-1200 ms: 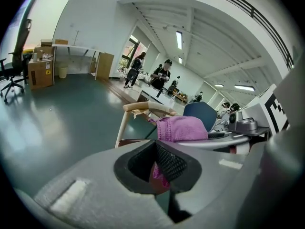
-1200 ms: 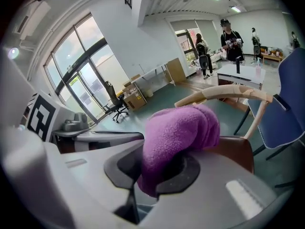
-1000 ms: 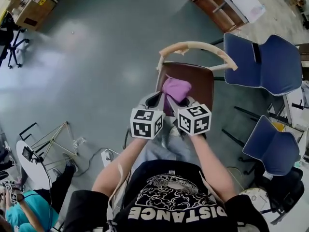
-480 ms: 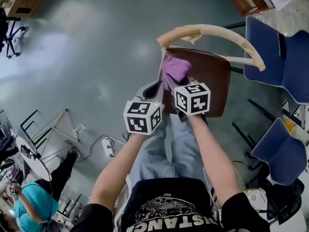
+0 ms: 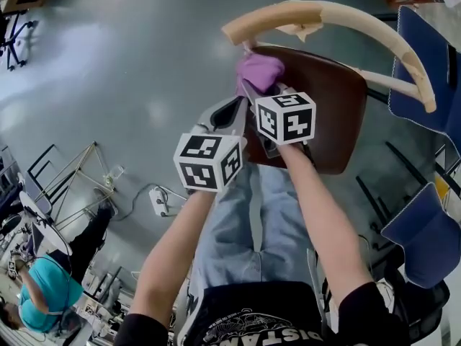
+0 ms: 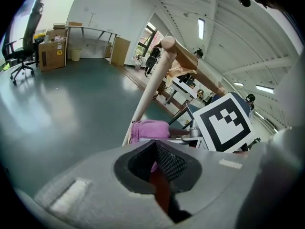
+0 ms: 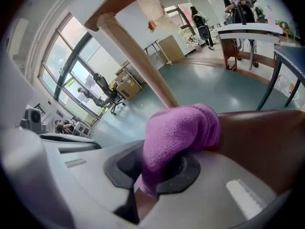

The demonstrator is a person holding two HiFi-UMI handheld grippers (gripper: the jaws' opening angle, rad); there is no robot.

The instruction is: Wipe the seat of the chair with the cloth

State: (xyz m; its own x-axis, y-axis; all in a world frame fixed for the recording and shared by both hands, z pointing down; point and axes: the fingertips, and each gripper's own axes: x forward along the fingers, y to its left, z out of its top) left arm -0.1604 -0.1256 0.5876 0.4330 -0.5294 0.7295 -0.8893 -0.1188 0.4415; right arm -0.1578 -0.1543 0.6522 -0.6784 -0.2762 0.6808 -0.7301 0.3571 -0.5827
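Brown chair seat (image 5: 328,114): purple cloth (image 5: 261,69) at far left corner, right gripper (image 5: 263,91) on it; left gripper (image 5: 229,115) at left edge.

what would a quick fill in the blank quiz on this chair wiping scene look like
1. The right gripper is shut on a ____ cloth.
2. The cloth lies on the chair's seat, which is ____ in colour.
3. The left gripper, its jaws together, holds ____.

Missing words: purple; brown; nothing

Black T-shirt (image 5: 288,303) (white print), blue jeans (image 5: 230,215), grey left tool (image 6: 153,149), right tool (image 7: 159,173), both marker-cubed
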